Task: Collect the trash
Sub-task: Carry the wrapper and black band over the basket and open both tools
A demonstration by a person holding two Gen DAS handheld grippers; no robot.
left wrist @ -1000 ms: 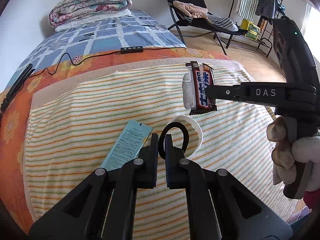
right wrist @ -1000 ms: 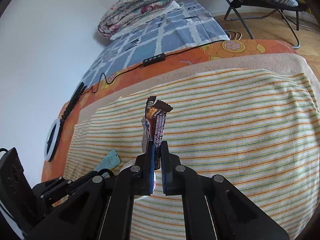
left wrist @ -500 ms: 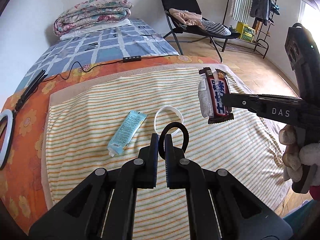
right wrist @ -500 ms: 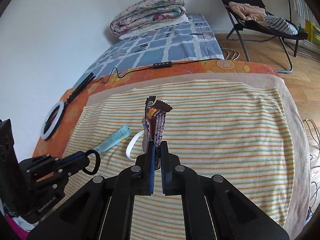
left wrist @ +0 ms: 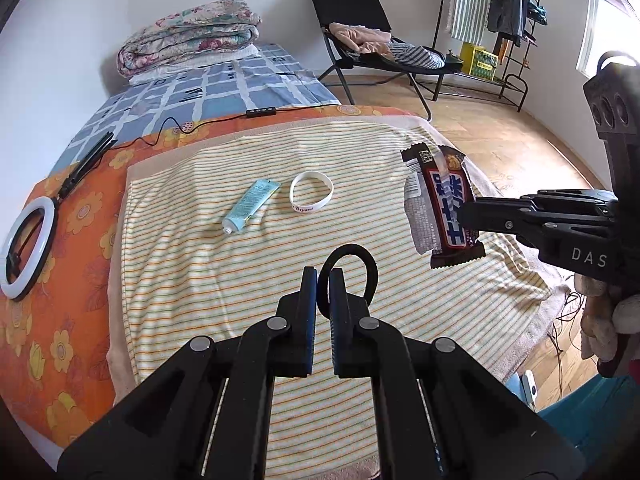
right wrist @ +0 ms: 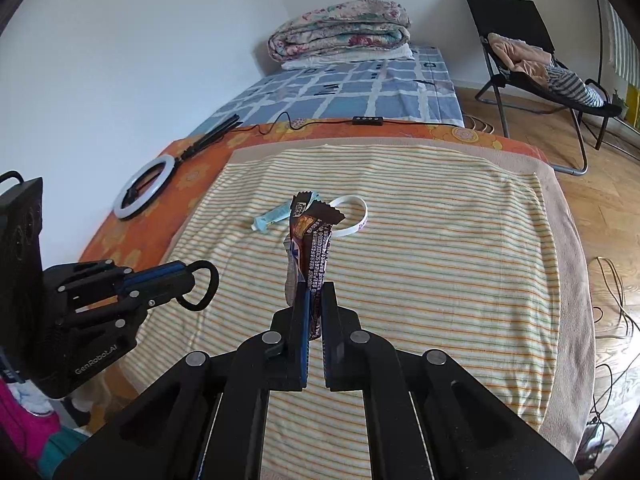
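Observation:
My left gripper [left wrist: 323, 274] is shut on a black hair tie [left wrist: 360, 258], whose loop sticks out past the fingertips above the striped towel [left wrist: 200, 264]. From the right wrist view the same left gripper [right wrist: 190, 282] shows at the left, the hair tie [right wrist: 206, 286] hanging from it. My right gripper [right wrist: 315, 292] is shut on a brown snack wrapper [right wrist: 310, 248] that stands upright between the fingers. In the left wrist view that right gripper [left wrist: 466, 214] comes in from the right, holding the snack wrapper [left wrist: 444, 208] above the towel's right edge.
A light blue tube [left wrist: 250, 206] and a white wristband [left wrist: 311, 197] lie on the towel's far half. A ring light [left wrist: 26, 246] and its cable rest on the orange sheet at the left. A folded quilt [left wrist: 192, 42], a black chair [left wrist: 376, 48] and a clothes rack [left wrist: 496, 24] stand beyond.
Both grippers have pulled back and risen from the bed with their items still held. The tube and wristband now lie farther away, and more of the bed and floor shows.

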